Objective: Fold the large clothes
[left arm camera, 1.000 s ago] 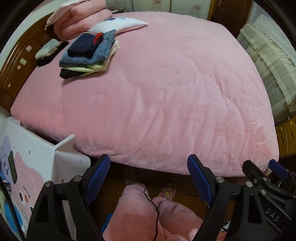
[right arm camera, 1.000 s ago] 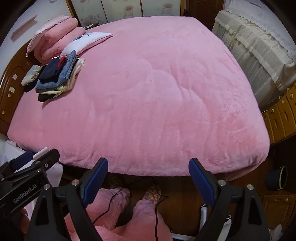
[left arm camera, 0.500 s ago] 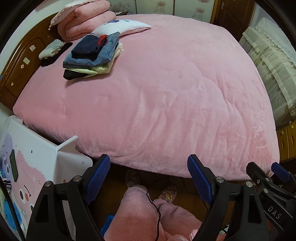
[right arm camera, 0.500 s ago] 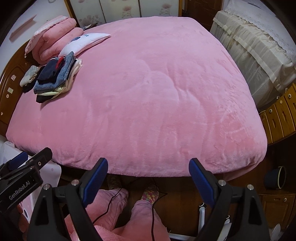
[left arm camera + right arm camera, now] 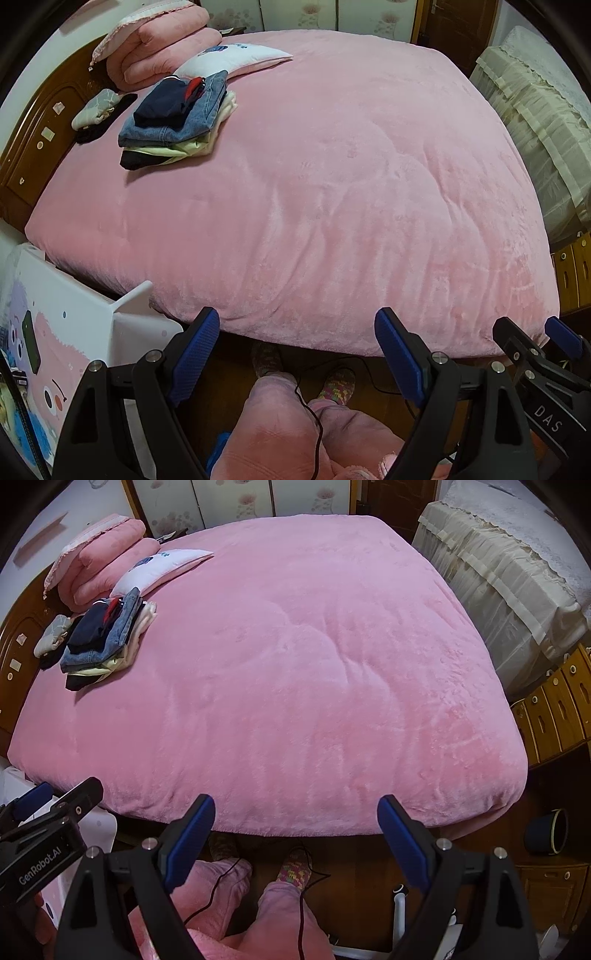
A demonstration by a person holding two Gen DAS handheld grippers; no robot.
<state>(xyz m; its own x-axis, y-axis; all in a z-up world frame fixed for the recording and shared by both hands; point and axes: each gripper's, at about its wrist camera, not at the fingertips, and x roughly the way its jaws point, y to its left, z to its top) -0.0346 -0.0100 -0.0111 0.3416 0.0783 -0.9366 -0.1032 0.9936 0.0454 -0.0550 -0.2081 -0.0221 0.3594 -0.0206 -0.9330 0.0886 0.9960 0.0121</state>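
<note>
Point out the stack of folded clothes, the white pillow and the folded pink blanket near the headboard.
Stack of folded clothes (image 5: 177, 118): left wrist view, on the denim layer.
White pillow (image 5: 236, 59): left wrist view, on its middle.
Folded pink blanket (image 5: 103, 561): right wrist view, on its top fold.

a pink plush blanket (image 5: 332, 192) covers the bed, a white pillow (image 5: 236, 59) and rolled pink bedding (image 5: 162, 44) lie by the wooden headboard (image 5: 40, 125), and cream lace-draped furniture (image 5: 498, 590) stands beside wooden drawers (image 5: 554, 709).

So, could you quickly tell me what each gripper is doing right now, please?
Left gripper: open, holding nothing.
Right gripper: open, holding nothing.
</note>
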